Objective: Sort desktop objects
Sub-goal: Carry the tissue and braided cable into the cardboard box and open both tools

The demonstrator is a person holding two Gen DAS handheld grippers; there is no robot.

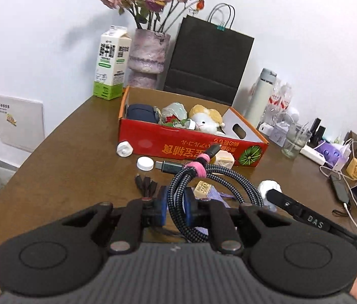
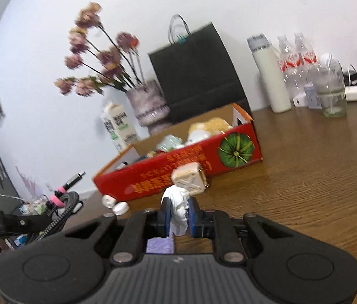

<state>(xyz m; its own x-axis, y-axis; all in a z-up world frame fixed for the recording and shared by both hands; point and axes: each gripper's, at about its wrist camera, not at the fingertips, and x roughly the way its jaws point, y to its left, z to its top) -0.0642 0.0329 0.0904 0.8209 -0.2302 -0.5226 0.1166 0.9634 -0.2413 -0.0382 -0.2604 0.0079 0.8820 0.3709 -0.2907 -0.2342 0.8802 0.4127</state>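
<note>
1. Left gripper [image 1: 176, 209] clamps a coiled braided cable [image 1: 205, 179] bound with a pink strap, held above the brown table [image 1: 77, 157].
2. Right gripper [image 2: 179, 215] pinches crumpled white paper [image 2: 178, 204].
3. Both are near the red cardboard box [image 1: 178, 140], where a plush toy [image 1: 206, 119] already lies.

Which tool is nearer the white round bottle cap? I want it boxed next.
Left. The left tool holds the cable just behind the white round bottle cap; the right tool sits farther off beside it.
</note>
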